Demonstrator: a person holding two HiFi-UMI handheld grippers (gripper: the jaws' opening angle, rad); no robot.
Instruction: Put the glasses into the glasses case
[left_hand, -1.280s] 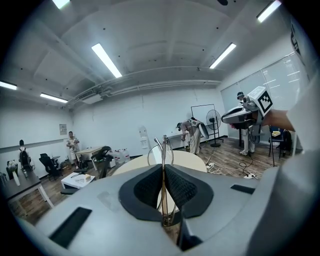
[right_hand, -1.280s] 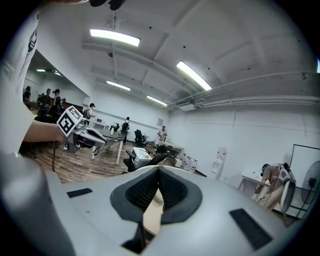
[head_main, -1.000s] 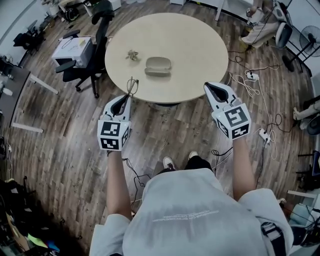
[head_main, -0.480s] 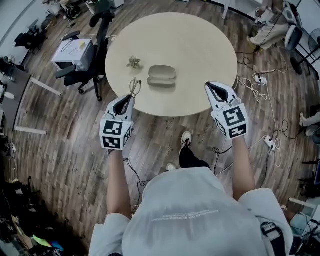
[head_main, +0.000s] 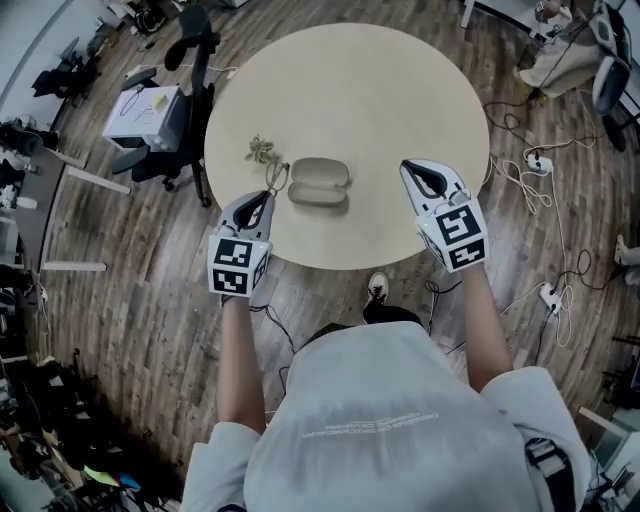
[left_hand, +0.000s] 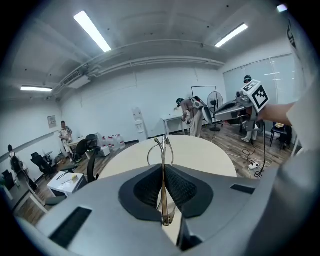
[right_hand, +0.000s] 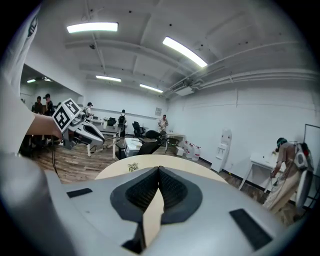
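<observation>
Glasses (left_hand: 162, 150) are pinched edge-on in the left tongs (head_main: 263, 200), with the thin wire frame sticking out past the tips, right over the near edge of the worktop (head_main: 380, 90). Right tongs (head_main: 418, 172) are pressed together with nothing in them, hovering over the near right part of the worktop. The case (head_main: 318, 181) sits on the worktop between the two, a bit closer to the left tongs, and it looks shut to me.

Stuff I'd worry about:
- The case has to be opened first, and only the right tongs are free. Prying at the lid one-handed could just shove the case across the smooth top, or flip it.
- That frame is skinny wire. Squeeze too hard or bump it on the worktop edge or the case rim and it probably bends or twists out of the grip.
- There's a small clump of something (head_main: 261, 150) near the case, can't tell what. A sliding case could knock into it.
</observation>
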